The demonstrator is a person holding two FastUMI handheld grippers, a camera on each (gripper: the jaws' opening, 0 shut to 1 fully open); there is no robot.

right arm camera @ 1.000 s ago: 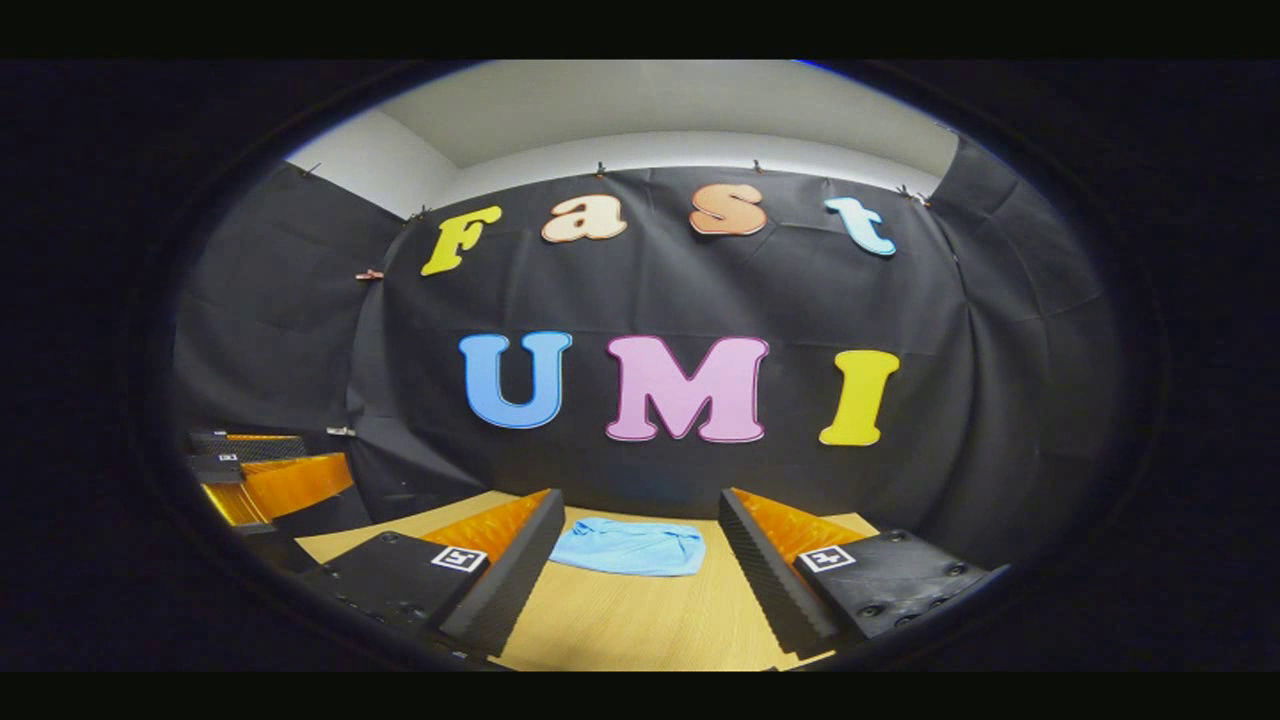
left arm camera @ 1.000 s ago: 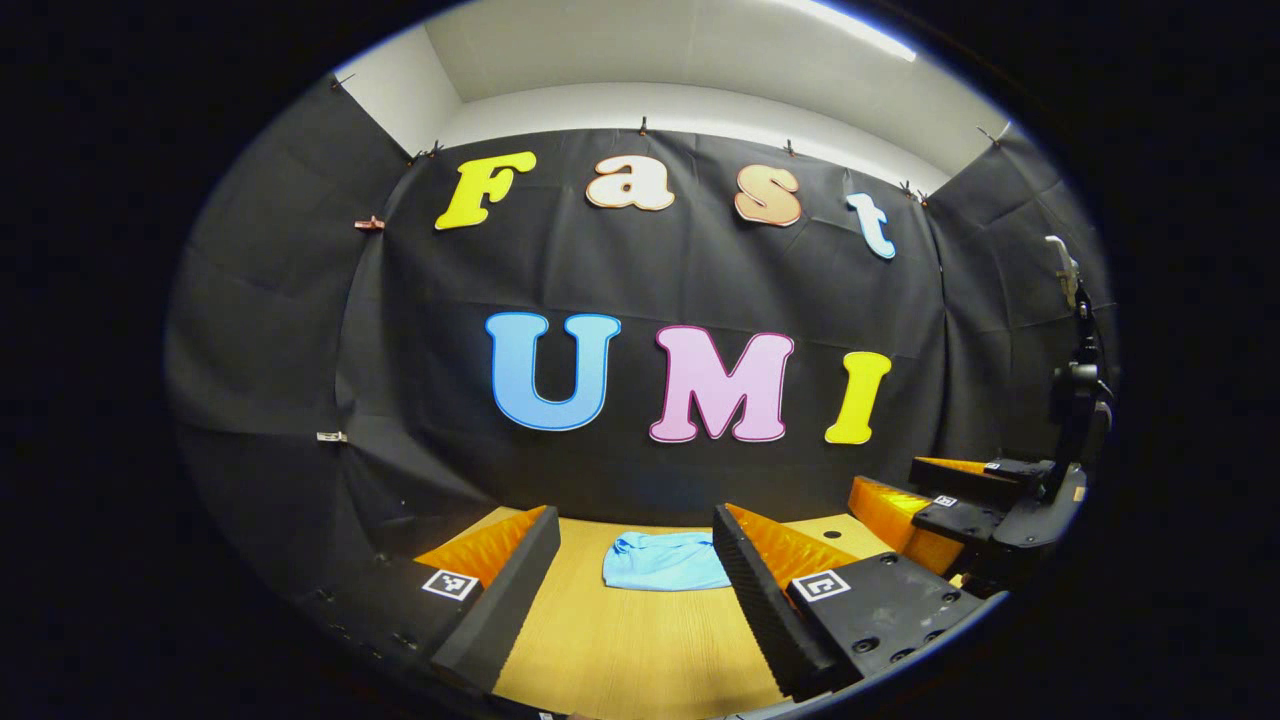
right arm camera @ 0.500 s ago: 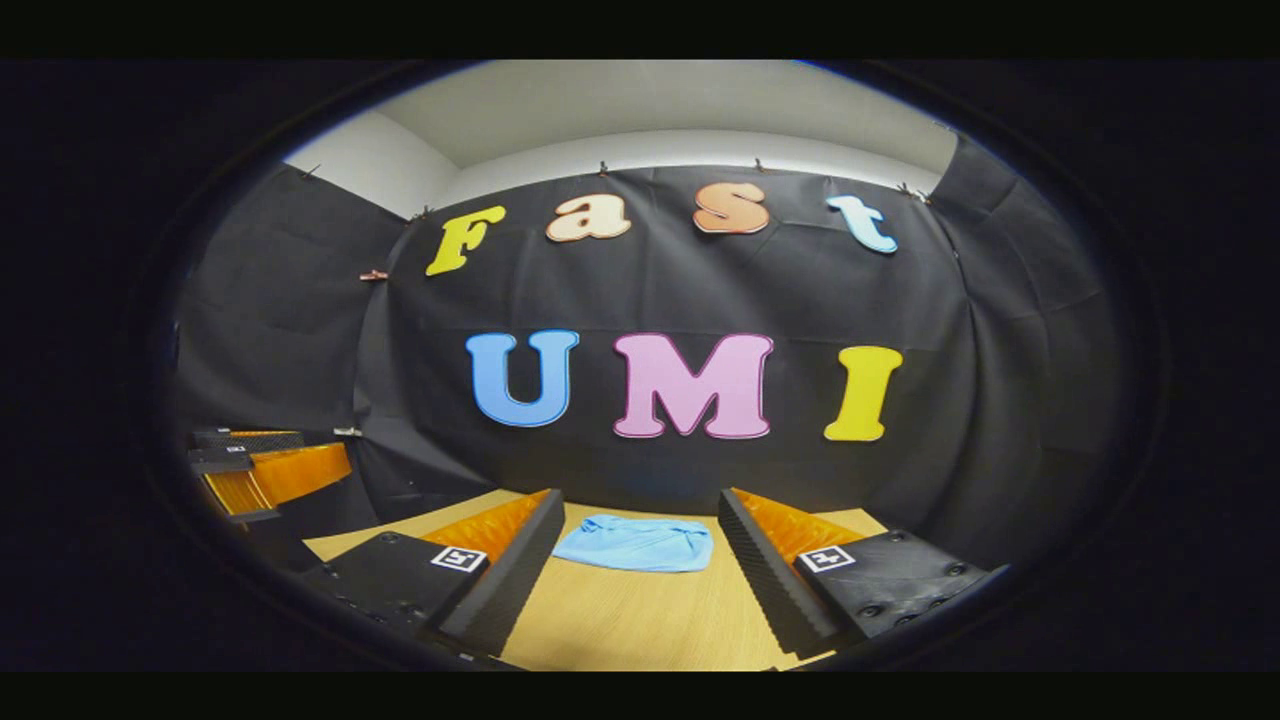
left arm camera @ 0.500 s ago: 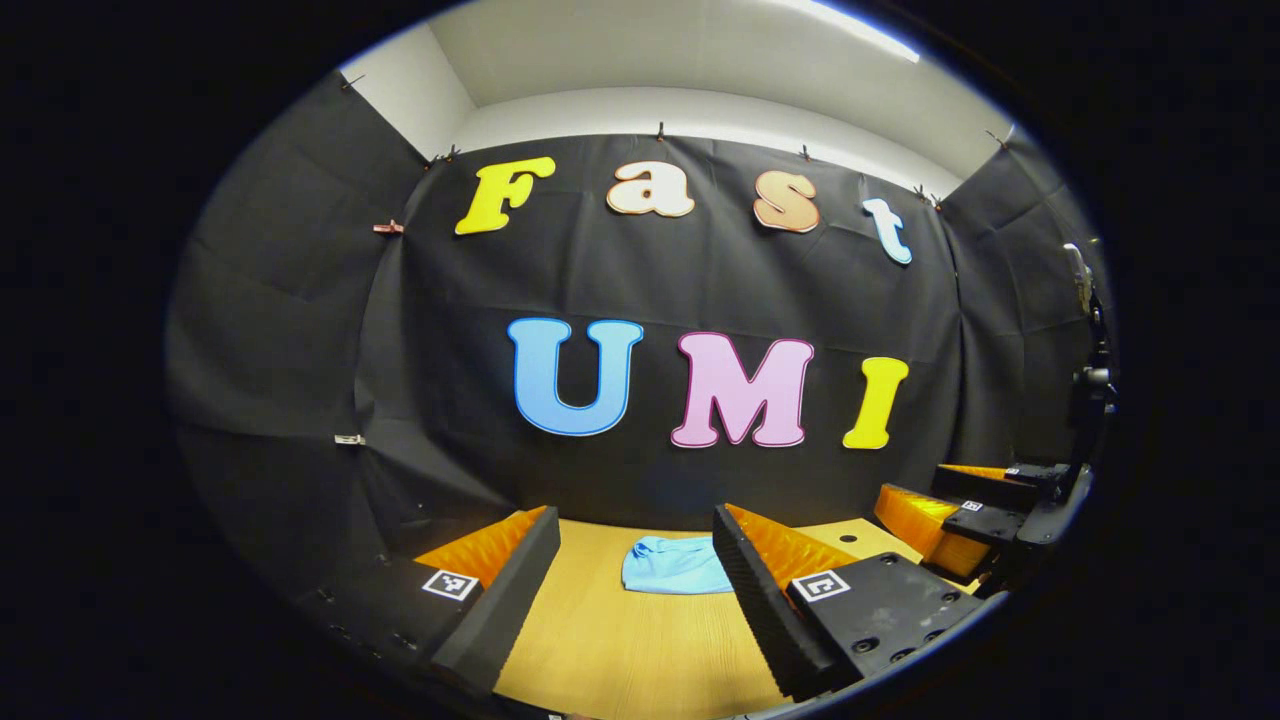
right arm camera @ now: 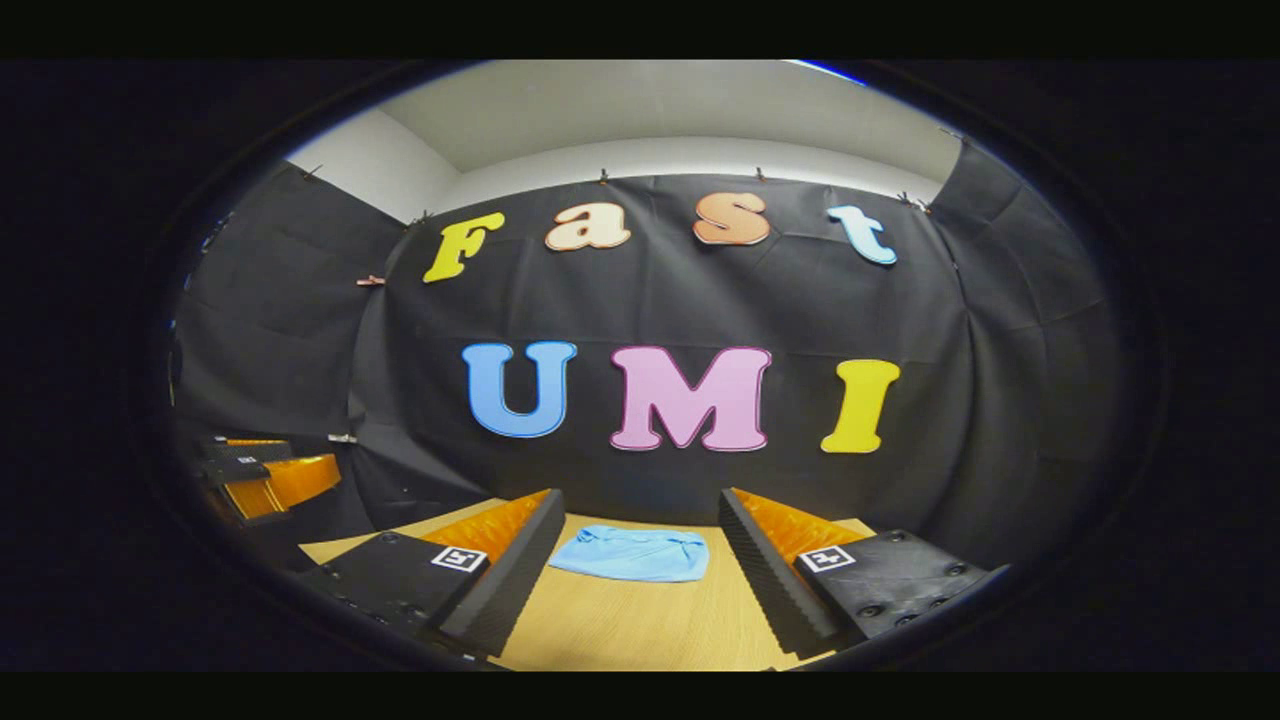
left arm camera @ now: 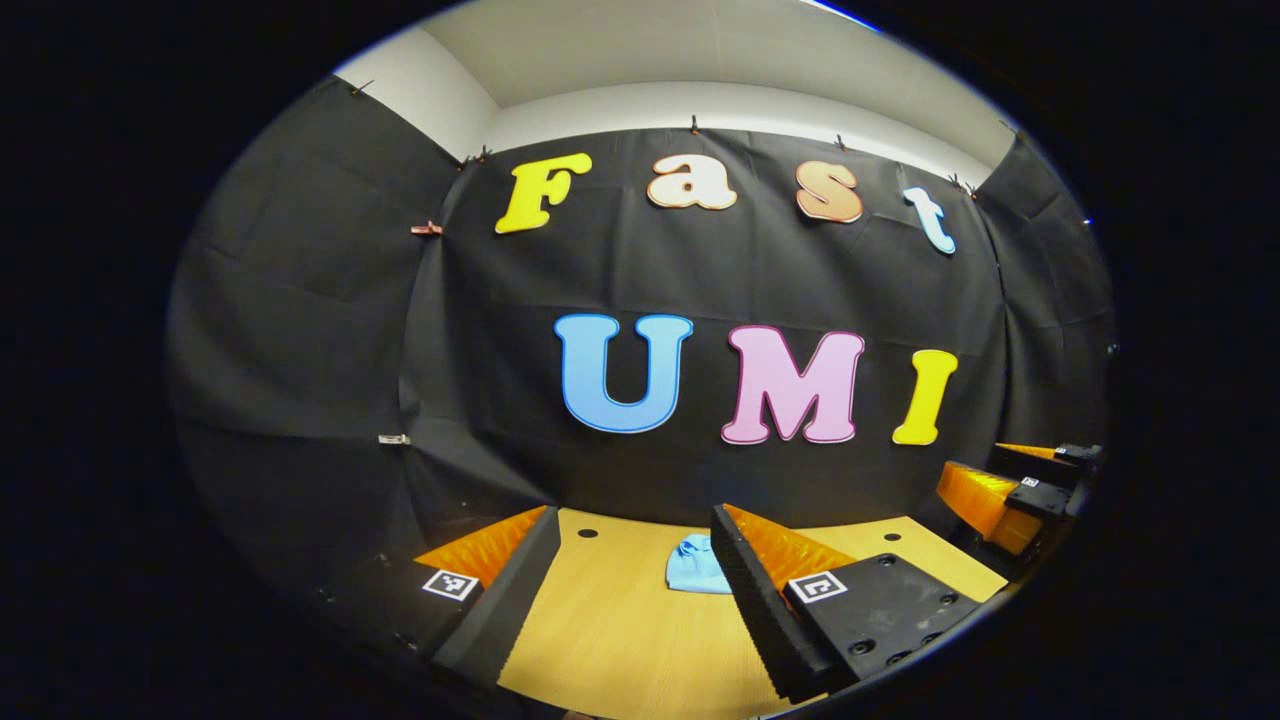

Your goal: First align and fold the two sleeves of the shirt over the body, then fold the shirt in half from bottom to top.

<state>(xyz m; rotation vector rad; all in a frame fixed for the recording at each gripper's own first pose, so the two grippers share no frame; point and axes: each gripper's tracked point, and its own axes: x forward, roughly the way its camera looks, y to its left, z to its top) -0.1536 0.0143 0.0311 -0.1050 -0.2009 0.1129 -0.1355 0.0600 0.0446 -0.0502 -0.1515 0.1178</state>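
The light blue shirt (right arm camera: 630,553) lies as a small folded bundle on the wooden table (right arm camera: 640,625), near the far edge by the wall. My right gripper (right arm camera: 640,515) hovers short of it, open, with nothing between its fingers. In the left gripper view the shirt (left arm camera: 692,570) sits ahead and to the right, partly hidden behind the right finger (left arm camera: 760,590). My left gripper (left arm camera: 633,525) is open and holds nothing. Each gripper appears at the edge of the other's view: the right gripper (left arm camera: 1020,490) and the left gripper (right arm camera: 260,480).
The black cloth wall stands close behind the table's far edge. Two small round holes (left arm camera: 588,533) mark the tabletop (left arm camera: 620,640) near that edge. Bare wood stretches between the grippers and the shirt.
The left gripper has swung to the left, so the shirt slid right in its view, behind its right finger. The right gripper drifted to that view's edge. The right gripper barely moved.
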